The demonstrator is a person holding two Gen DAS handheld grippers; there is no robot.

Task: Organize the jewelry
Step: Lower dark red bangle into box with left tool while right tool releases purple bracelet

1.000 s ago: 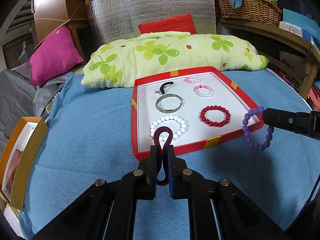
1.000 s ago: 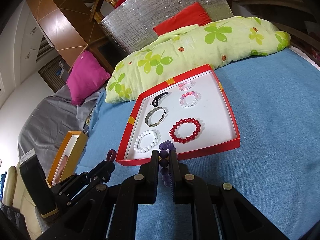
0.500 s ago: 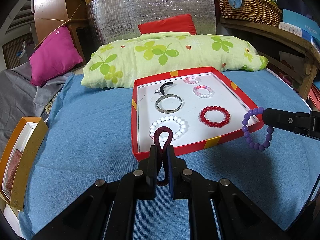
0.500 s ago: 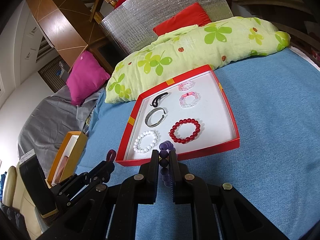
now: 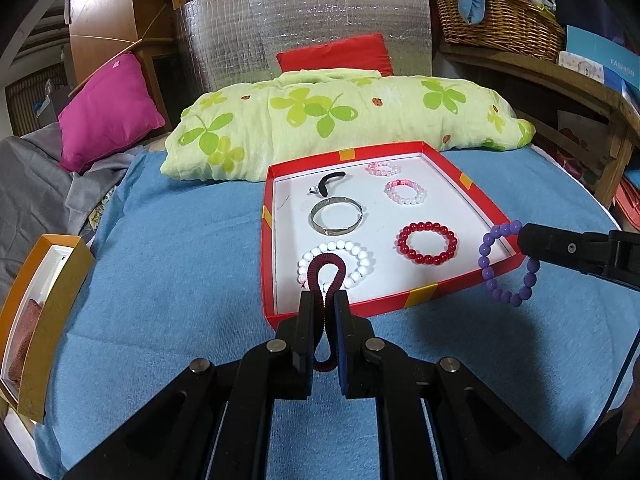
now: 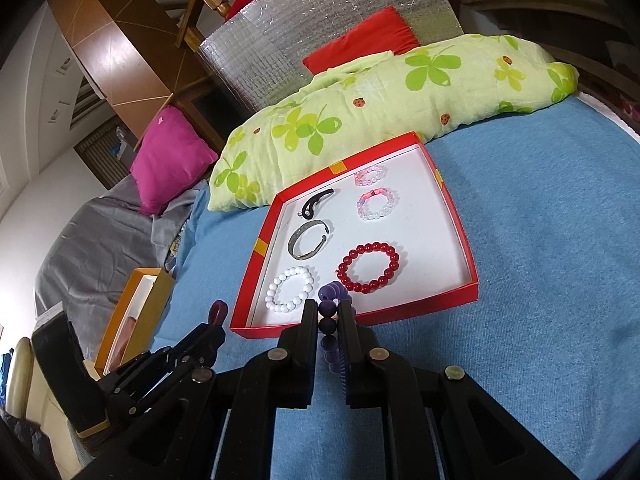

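Observation:
A red tray (image 5: 476, 193) with a white floor lies on the blue bed cover; it also shows in the right wrist view (image 6: 456, 216). In it lie a white bead bracelet (image 5: 362, 254), a red bead bracelet (image 5: 427, 243), a silver bangle (image 5: 337, 216), a black piece (image 5: 331, 181) and two pink bracelets (image 5: 404, 192). My left gripper (image 5: 324, 300) is shut on a dark red coiled band (image 5: 326, 276) just before the tray's near edge. My right gripper (image 6: 329, 308) is shut on a purple bead bracelet (image 6: 329, 308), which hangs at the tray's near right corner (image 5: 505, 266).
A yellow-green flowered pillow (image 5: 340, 120) lies behind the tray. An orange box (image 5: 44, 308) sits at the left edge of the bed. A magenta cushion (image 5: 108, 108), a grey blanket and a wicker basket (image 5: 496, 20) stand farther off.

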